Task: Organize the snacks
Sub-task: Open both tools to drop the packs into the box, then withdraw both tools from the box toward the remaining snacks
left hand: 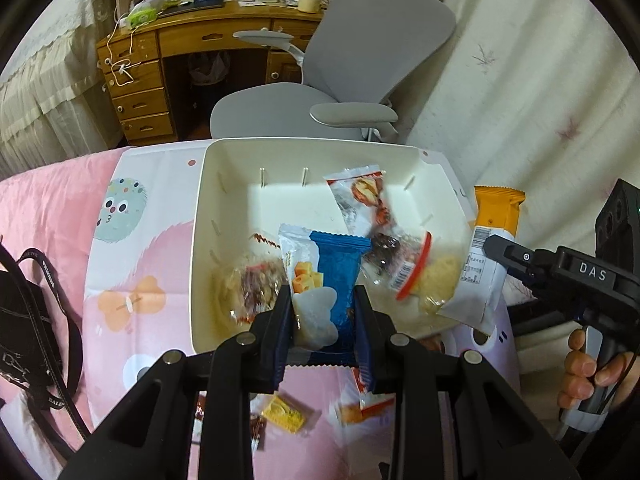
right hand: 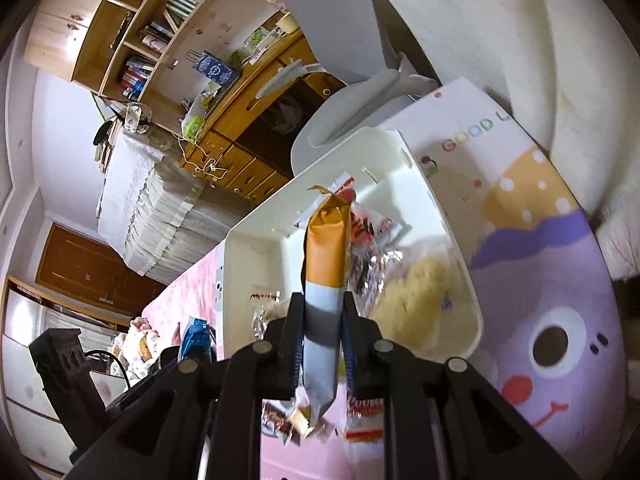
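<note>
A white bin (left hand: 208,184) stands on a pink bed and holds several snack packets. My left gripper (left hand: 322,300) is shut on a blue and white cheese snack packet (left hand: 332,272), held over the bin's near edge. My right gripper (right hand: 322,312) is shut on an orange and white snack packet (right hand: 326,256), held over the bin (right hand: 256,264). That packet (left hand: 490,248) and the right gripper (left hand: 496,246) also show at the bin's right side in the left wrist view. Loose packets (left hand: 286,414) lie on the bed in front of the bin.
A grey office chair (left hand: 360,80) stands behind the bin, with a wooden desk (left hand: 168,52) beyond. A black bag with straps (left hand: 32,320) lies at the left on the bed. A cartoon-print mat (right hand: 540,260) lies under the bin.
</note>
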### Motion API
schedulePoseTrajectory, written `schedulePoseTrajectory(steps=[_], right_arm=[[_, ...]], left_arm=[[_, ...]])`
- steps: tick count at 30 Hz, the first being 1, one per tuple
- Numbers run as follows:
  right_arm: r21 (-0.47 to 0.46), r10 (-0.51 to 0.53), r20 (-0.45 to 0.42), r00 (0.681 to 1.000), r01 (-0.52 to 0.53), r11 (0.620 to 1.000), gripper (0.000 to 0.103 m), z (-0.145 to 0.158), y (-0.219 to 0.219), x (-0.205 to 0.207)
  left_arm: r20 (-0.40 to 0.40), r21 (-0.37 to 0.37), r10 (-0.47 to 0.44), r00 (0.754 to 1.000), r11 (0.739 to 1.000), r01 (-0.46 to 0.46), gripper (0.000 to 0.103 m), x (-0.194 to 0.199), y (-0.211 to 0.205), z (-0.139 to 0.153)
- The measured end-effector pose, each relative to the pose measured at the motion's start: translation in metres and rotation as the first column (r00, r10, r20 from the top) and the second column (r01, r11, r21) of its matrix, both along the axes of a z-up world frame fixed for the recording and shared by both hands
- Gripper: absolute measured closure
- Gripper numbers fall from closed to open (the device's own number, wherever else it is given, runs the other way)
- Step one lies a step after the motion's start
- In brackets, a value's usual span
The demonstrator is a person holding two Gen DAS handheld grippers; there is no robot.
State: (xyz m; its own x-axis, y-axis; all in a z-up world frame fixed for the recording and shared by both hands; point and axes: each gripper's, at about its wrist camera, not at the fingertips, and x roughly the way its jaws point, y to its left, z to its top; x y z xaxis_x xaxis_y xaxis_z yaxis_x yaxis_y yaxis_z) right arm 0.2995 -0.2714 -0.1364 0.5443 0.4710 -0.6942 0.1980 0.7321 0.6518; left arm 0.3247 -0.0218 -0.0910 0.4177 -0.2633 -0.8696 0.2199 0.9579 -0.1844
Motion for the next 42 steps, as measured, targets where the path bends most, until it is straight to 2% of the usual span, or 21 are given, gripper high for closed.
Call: schedulePoseTrajectory(steps=[6,8,10,11,13,18,21,25,35,42], right_arm=[[0.005,0.005,-0.018,1.000,-0.005,1.000,0.085,-0.014,0.009,0.016],[0.003,0.007,-0.025,1.000,-0.007,1.000,0.083,-0.017,0.012,0.019],[0.007,0.005,-0.030,1.000,-0.004,1.000,0.082,-0.019,0.012,0.020],[0.014,0.002,-0.030,1.000,-0.002,1.000,0.077,-0.020,0.012,0.019],[0.007,-0.005,-0.034,0.999,0.005,1.000,0.071,-0.020,0.011,0.018],[-0.008,-0.019,-0.028,0.999,0.018,1.000,0.070,-0.013,0.008,0.009],[-0.017,-0.023,-0.021,1.000,0.023,1.000,0.069,-0.008,0.007,0.001],[-0.021,-0.032,-0.016,0.999,0.032,0.999,0.064,-0.002,0.005,-0.015],[-0.069,-0.039,0.005,0.999,0.039,0.997,0.054,0.010,-0.005,-0.056],[-0.135,0.010,0.001,1.000,-0.010,0.991,0.045,0.008,-0.008,-0.085]], left_arm=[[-0.004,0.023,-0.012,1.000,1.000,0.012,0.076,0.017,0.002,-0.011],[-0.018,0.011,-0.026,1.000,1.000,0.026,0.068,0.020,0.002,-0.013],[-0.014,0.006,-0.048,0.999,0.999,0.048,0.051,0.019,0.000,-0.012],[-0.010,0.005,-0.052,0.999,0.999,0.052,0.048,0.019,-0.001,-0.011],[-0.014,-0.005,-0.059,0.998,0.998,0.059,0.044,0.017,-0.003,-0.010],[-0.037,0.004,-0.052,0.998,0.999,0.053,0.034,0.013,-0.005,-0.009],[-0.038,0.015,-0.049,0.998,0.999,0.050,0.031,0.005,-0.005,-0.005],[-0.043,0.042,-0.042,0.998,0.998,0.044,0.020,-0.006,-0.004,0.000],[-0.053,0.081,-0.027,0.998,0.996,0.031,0.018,-0.043,-0.001,0.011],[-0.069,0.090,-0.007,0.998,0.996,0.013,0.018,-0.072,-0.006,0.012]])
